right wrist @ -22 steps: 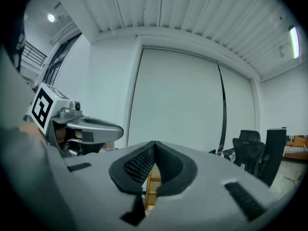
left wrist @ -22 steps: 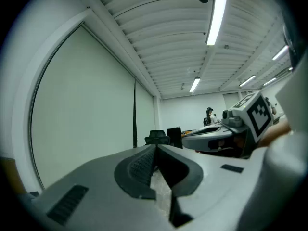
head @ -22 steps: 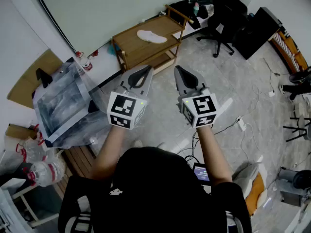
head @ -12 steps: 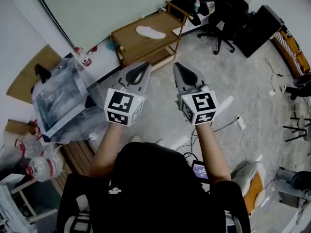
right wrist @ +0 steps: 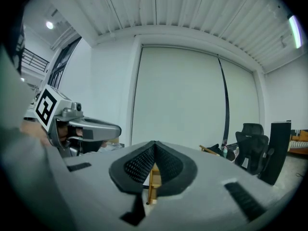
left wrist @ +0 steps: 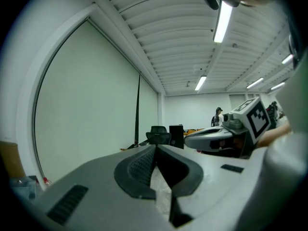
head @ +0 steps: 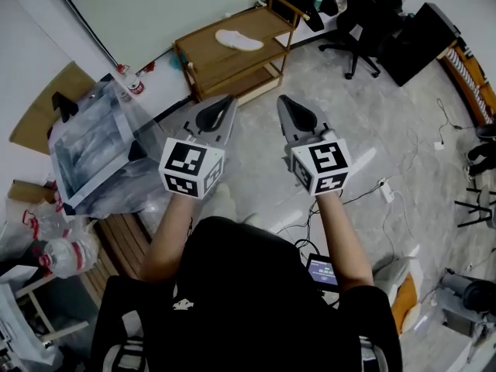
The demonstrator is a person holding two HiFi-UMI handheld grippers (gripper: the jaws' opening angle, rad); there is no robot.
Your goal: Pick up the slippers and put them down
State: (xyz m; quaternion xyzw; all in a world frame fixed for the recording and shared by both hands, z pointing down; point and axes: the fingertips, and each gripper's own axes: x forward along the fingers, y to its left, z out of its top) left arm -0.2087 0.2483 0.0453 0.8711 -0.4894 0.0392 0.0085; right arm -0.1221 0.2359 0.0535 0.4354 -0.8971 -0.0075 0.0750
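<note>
- A flat white slipper lies on top of the brown wooden tabletop, towards its far end. Only one shows, and I cannot find a second.
- The step in hand looks like the approach, with nothing picked up yet. Both pairs of grey tongs hang well short of the tabletop. The left tongs are clenched and empty, and the right tongs are likewise pressed together on nothing.
- The next move calls for reaching over the tabletop and parting one pair of tongs before closing on the slipper.
- Neither gripper view shows the slipper, and the lower shelf under the tabletop is partly hidden.
</note>
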